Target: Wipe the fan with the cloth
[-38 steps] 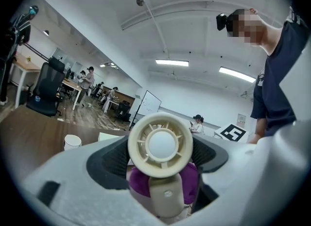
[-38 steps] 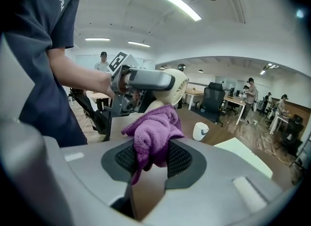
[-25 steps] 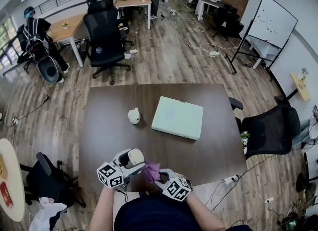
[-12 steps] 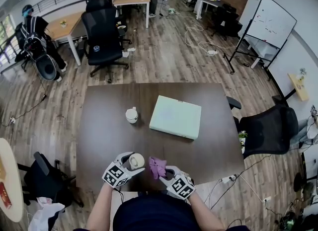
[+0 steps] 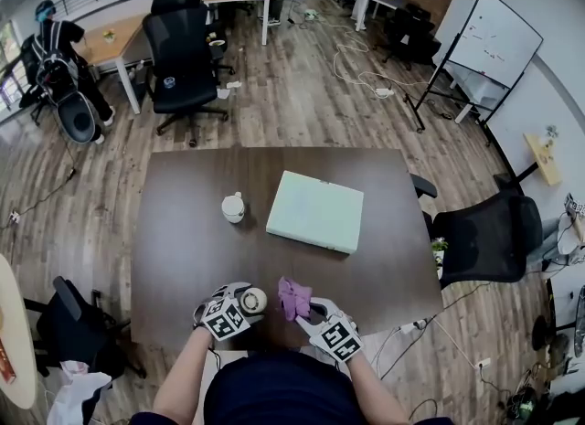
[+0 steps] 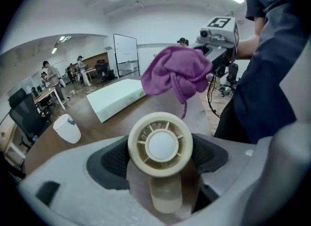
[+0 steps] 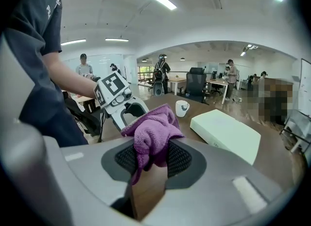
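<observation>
A small cream hand-held fan (image 6: pixel 160 145) with a round grille sits between the pads of my left gripper (image 6: pixel 160 159), its handle hanging below. In the head view the fan (image 5: pixel 253 301) shows at the table's near edge, in my left gripper (image 5: pixel 242 302). My right gripper (image 7: pixel 151 159) is shut on a purple cloth (image 7: pixel 151 128) that bunches up above its jaws. The cloth (image 5: pixel 294 297) hangs just right of the fan, a small gap apart. The right gripper (image 5: pixel 306 309) points up-left toward it. In the left gripper view the cloth (image 6: pixel 177 73) hovers beyond the fan.
A pale green flat box (image 5: pixel 315 210) lies mid-table, and a white mug (image 5: pixel 233 207) stands to its left. The dark brown table (image 5: pixel 183 249) has a black office chair (image 5: pixel 489 236) at its right side. Desks, chairs and people fill the room behind.
Both grippers have drawn closer to the table's near edge. The left one dropped and rolled, so the fan's grille now faces up; the cloth shifted right and rose slightly.
</observation>
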